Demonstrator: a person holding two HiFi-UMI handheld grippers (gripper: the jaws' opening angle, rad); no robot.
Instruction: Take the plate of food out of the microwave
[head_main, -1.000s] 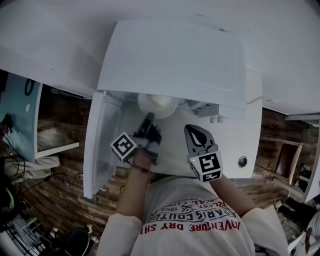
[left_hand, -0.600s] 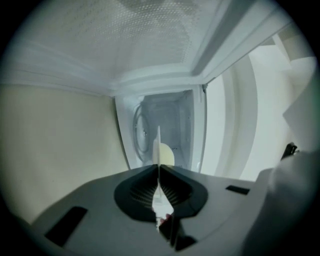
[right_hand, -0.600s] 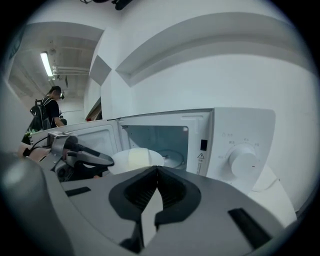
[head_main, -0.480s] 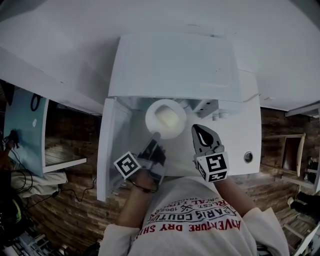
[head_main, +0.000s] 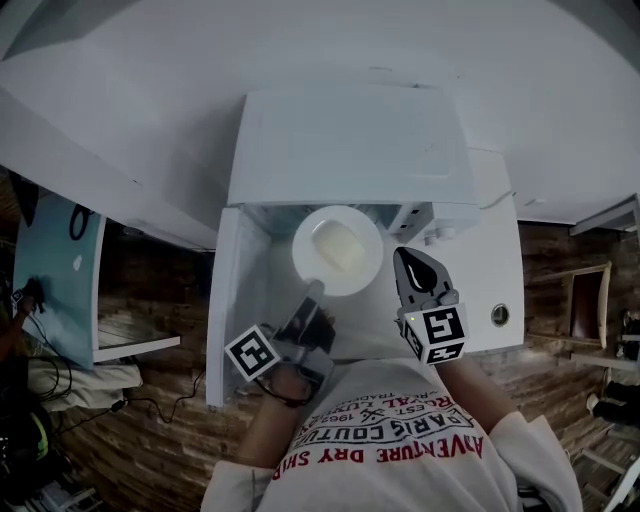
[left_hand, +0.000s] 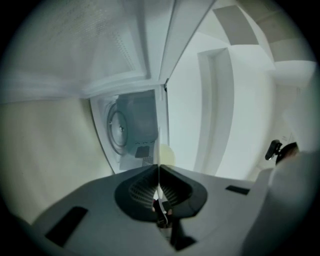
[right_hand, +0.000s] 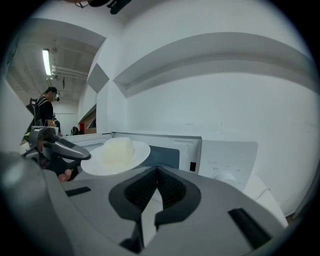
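Observation:
The white microwave (head_main: 345, 140) stands with its door (head_main: 226, 320) swung open to the left. A white plate (head_main: 338, 250) carrying a pale mound of food (head_main: 336, 245) hangs in front of the opening. My left gripper (head_main: 312, 293) is shut on the plate's near rim; in the left gripper view that rim (left_hand: 158, 150) runs edge-on between the closed jaws of the left gripper (left_hand: 158, 172). My right gripper (head_main: 403, 258) hovers just right of the plate, shut and empty. In the right gripper view the plate (right_hand: 116, 159) sits left of my right gripper (right_hand: 157, 171).
The microwave's control panel with a knob (right_hand: 227, 176) is at the right of the opening. The cavity (left_hand: 131, 125) lies behind the plate. A white wall (head_main: 320, 50) rises behind the microwave. A person (right_hand: 47, 107) stands far off at the left.
The left gripper has drawn back toward me with the plate, which has come out of the cavity into full view. The right gripper has stayed beside it.

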